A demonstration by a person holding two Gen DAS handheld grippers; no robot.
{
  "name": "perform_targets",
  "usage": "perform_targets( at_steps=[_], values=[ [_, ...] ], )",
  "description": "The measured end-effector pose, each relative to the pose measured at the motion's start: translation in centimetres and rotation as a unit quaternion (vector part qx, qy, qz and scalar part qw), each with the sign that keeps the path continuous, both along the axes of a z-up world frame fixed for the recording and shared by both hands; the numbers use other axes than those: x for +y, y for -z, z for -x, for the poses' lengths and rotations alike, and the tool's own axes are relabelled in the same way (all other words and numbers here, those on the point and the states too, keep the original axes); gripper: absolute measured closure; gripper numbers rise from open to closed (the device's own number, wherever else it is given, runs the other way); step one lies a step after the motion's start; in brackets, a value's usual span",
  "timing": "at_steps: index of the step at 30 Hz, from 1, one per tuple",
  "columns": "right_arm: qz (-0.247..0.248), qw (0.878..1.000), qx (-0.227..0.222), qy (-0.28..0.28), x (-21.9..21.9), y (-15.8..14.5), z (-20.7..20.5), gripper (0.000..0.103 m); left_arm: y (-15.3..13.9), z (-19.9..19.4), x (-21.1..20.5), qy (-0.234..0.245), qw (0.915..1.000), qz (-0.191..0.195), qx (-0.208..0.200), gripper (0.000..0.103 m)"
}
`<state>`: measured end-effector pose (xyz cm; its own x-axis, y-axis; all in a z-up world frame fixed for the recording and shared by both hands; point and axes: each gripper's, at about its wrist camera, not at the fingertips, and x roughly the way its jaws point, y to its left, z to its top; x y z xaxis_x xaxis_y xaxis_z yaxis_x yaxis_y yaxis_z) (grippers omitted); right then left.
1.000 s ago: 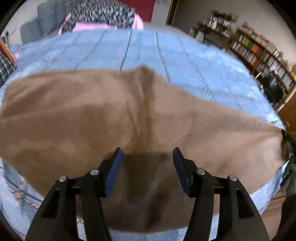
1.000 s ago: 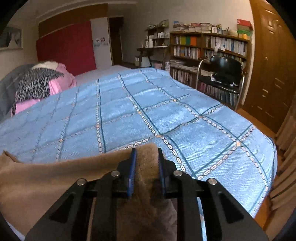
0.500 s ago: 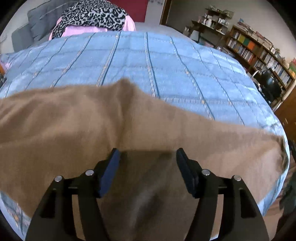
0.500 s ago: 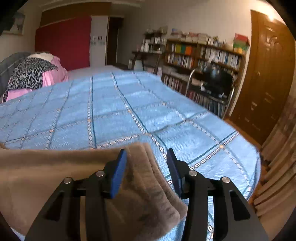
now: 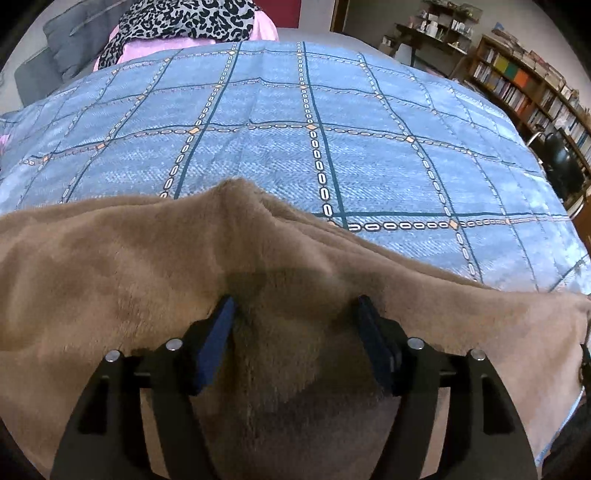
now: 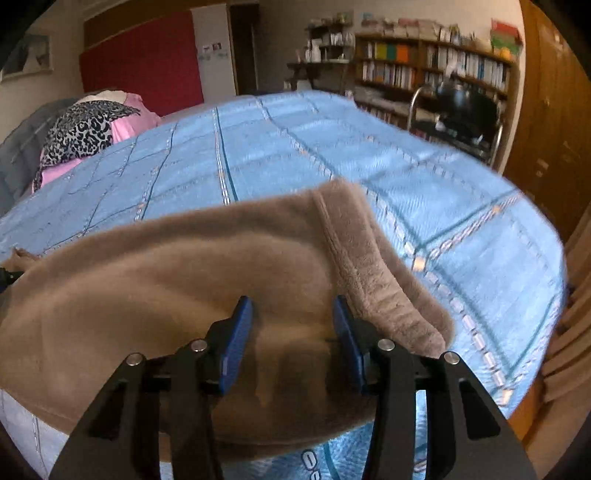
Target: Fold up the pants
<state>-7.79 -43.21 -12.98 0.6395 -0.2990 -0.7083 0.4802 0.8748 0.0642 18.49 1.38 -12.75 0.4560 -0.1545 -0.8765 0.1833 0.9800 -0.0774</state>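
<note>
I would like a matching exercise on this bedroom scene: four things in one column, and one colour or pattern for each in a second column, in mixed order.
Things:
1. pants
2. bed cover
3. cloth on the pink pile
4. chair

Colours:
A. leopard spots
B. black
C. brown
D. light blue with a dark grid

Pairs: 1-C, 2-D, 3-A, 4-B

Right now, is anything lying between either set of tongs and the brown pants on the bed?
Nothing visible. The brown pants lie directly beneath the left tongs, whose jaws are opening, and the right tongs, on the blue bedspread.
</note>
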Motion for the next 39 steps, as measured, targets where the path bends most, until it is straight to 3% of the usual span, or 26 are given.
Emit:
perform_targets(
  at_steps=[5, 10, 15, 19, 27, 34, 36, 39],
  values=[
    [-0.012, 1.000, -0.013, 0.008, -0.1, -0.6, 0.3, 0.057, -0.4, 0.4, -0.4, 0.001, 0.9999, -0.012, -0.006, 0.031],
    [-0.026, 0.997, -0.061, 0.032, -0.1, -2.6, 3.7, 0.056, -2.0, 1.7, -0.2, -0.003, 0.9998, 0.016, -0.010, 0.030],
    [-0.064, 0.991, -0.079, 0.082, -1.0, -2.9, 7.5, 0.055, -4.1, 4.6, -1.5, 0.015, 0.9987, 0.038, -0.032, 0.028],
    [-0.112, 0.983, -0.091, 0.112, -1.9, -2.1, 9.4, 0.039, -5.0, 7.0, -3.0, 0.038, 0.9972, 0.049, -0.042, 0.027],
    [-0.208, 0.965, -0.105, 0.123, -4.5, 0.7, 8.0, 0.039, -4.9, 12.2, -6.9, 0.115, 0.9913, 0.033, -0.055, 0.026],
    [-0.258, 0.947, -0.126, 0.141, -6.2, 2.5, 6.4, 0.036, -3.5, 13.9, -8.5, 0.144, 0.9886, 0.026, -0.039, 0.026],
    [-0.264, 0.945, -0.136, 0.136, -6.3, 2.5, 5.8, 0.037, -2.4, 14.2, -9.1, 0.147, 0.9886, 0.012, -0.030, 0.026],
    [-0.254, 0.948, -0.128, 0.141, -6.3, 2.5, 5.0, 0.057, -1.5, 14.5, -9.7, 0.154, 0.9872, -0.009, -0.040, 0.025]
  ],
)
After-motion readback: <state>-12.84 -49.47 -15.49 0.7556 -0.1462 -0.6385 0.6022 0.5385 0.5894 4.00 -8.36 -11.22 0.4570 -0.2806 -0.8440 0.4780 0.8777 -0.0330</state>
